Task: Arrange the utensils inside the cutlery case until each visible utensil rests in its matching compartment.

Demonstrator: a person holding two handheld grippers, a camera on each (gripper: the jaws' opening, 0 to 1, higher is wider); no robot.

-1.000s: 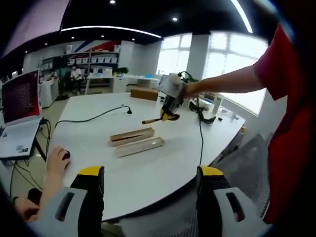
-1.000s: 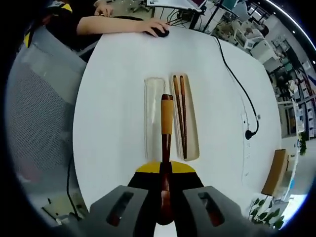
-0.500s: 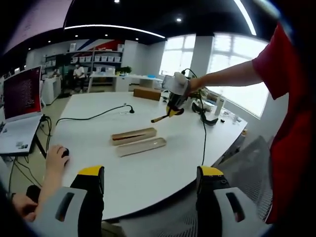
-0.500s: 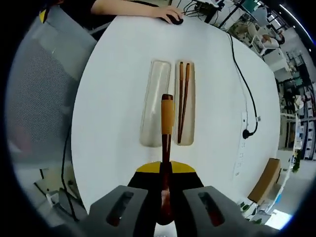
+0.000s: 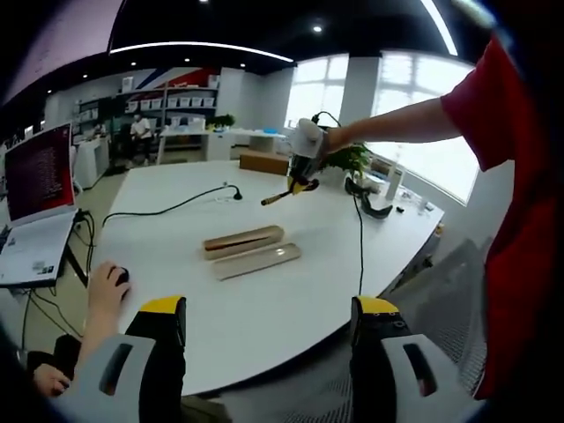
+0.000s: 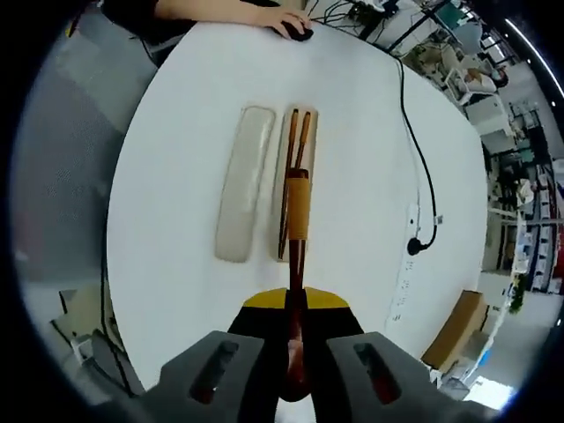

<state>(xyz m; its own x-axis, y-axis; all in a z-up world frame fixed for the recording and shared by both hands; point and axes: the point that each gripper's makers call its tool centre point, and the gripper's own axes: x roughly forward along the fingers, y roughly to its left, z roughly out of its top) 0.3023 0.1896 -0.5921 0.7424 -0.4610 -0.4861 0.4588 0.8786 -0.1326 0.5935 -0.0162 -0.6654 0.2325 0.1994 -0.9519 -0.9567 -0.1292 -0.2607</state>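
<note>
My right gripper (image 6: pixel 294 339) is shut on a wooden utensil (image 6: pixel 298 220), its light handle pointing forward, high above the white round table (image 6: pixel 185 150). Below lie the cutlery case's two halves side by side: a tray holding two brown chopsticks (image 6: pixel 293 176) and a pale translucent lid or tray (image 6: pixel 240 196) to its left. In the left gripper view the right gripper (image 5: pixel 302 182) hangs over the far side of the table with the utensil (image 5: pixel 280 196) sticking out, above the case (image 5: pixel 244 241) and the pale half (image 5: pixel 256 261). My left gripper (image 5: pixel 264 335) is open near the table's near edge.
A person's hand rests on a mouse (image 5: pixel 113 280) at the table's left beside a laptop (image 5: pixel 37 203). A black cable (image 6: pixel 414 145) runs across the table to a power strip. A cardboard box (image 5: pixel 263 163) sits at the far edge. A grey mesh chair (image 6: pixel 84 62) stands by the table.
The right gripper with the utensil has drifted over the chopstick tray; in its view the case slid left and further away. The left gripper has stayed in place.
</note>
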